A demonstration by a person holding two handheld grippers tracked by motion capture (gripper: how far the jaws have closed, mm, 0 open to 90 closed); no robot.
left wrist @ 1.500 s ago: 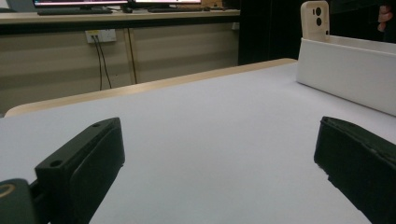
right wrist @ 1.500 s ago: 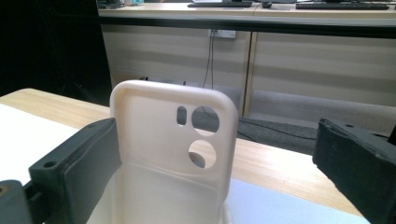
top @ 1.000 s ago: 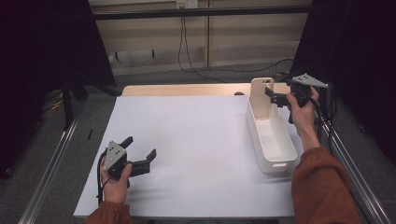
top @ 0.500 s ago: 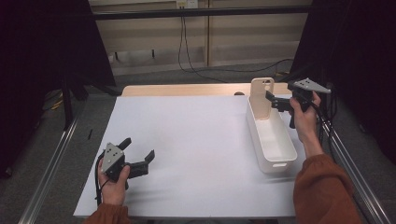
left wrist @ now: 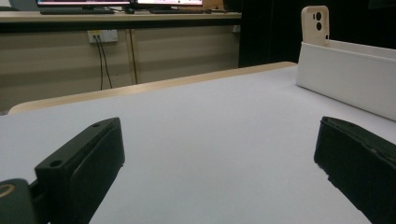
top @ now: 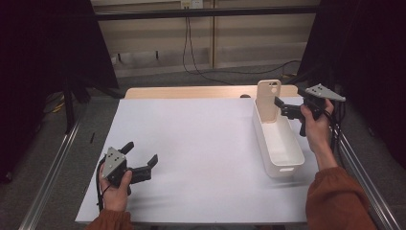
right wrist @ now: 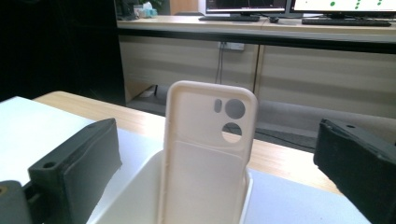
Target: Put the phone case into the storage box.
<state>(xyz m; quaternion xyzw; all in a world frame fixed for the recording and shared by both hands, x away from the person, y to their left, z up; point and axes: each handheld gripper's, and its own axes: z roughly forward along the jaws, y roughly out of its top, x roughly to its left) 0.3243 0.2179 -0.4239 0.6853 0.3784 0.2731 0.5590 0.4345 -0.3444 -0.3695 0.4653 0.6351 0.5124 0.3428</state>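
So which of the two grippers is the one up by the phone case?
The right gripper. Its open jaws face the phone case standing at the bin's far end, while the left gripper rests on the table's near left.

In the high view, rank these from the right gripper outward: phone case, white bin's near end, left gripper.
1. Phone case: standing upright in the bin's far end, just left of the right gripper, whose jaws are open toward it.
2. Near end of the white bin: toward the person, below the right hand.
3. Left gripper: across the table, at the near left, open.
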